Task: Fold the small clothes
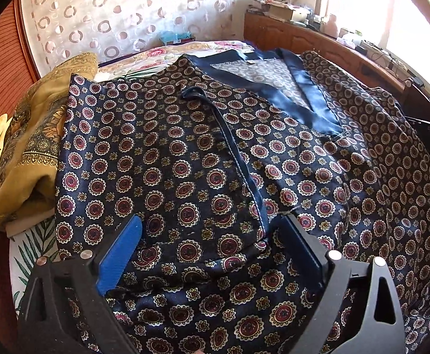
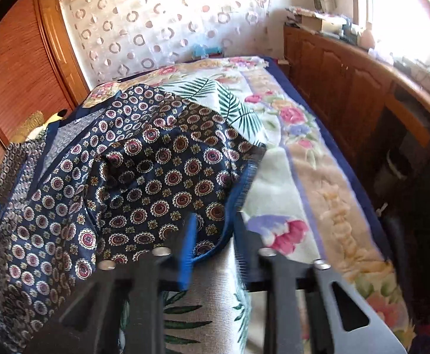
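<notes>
A navy satin garment point(image 1: 203, 153) with red and cream medallions lies spread on the bed, its plain blue neckline band point(image 1: 306, 88) toward the far side. My left gripper point(image 1: 212, 230) is open just above its near part, blue-padded fingers point(image 1: 120, 256) on either side of a stitched seam. In the right wrist view the same garment point(image 2: 144, 183) is bunched and lifted at its right edge. My right gripper point(image 2: 215, 221) is at that edge with cloth between its fingers; the view is blurred.
A mustard patterned cloth point(image 1: 23, 153) is heaped at the left. The bed has a leaf-print sheet point(image 2: 229, 103) and a floral blanket point(image 2: 318, 177). A wooden cabinet point(image 2: 347, 82) with clutter runs along the right under a window. A curtain hangs behind.
</notes>
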### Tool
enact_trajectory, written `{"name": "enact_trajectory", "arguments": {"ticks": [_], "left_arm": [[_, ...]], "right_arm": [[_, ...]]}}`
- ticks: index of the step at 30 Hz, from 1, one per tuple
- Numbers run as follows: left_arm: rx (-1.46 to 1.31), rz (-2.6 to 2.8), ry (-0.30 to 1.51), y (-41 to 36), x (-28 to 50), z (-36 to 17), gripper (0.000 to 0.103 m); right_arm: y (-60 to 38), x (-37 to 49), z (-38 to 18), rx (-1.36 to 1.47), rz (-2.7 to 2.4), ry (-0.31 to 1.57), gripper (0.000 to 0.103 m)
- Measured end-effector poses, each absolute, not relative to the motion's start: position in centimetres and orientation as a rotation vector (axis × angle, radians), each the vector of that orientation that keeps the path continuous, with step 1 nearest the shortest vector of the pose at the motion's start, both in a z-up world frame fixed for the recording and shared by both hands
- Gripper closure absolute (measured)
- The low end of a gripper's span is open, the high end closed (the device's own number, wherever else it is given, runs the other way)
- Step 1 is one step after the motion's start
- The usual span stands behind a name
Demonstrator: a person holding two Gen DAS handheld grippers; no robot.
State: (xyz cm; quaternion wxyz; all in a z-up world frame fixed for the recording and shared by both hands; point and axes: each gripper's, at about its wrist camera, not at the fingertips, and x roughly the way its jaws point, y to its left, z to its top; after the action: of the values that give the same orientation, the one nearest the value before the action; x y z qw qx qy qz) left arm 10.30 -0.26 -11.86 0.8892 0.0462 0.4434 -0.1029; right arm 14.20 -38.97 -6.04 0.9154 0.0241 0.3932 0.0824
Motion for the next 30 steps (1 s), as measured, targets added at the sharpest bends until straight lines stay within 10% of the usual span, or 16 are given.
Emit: {"name": "enact_trajectory", "arguments": {"ticks": [30], "left_arm": [[0.108,-0.210,0.934,-0.6,10.4,-12.2,0.000]], "right_arm": [[-37.1,9.5,5.8,-0.089,0.166,0.500,0.101]]}}
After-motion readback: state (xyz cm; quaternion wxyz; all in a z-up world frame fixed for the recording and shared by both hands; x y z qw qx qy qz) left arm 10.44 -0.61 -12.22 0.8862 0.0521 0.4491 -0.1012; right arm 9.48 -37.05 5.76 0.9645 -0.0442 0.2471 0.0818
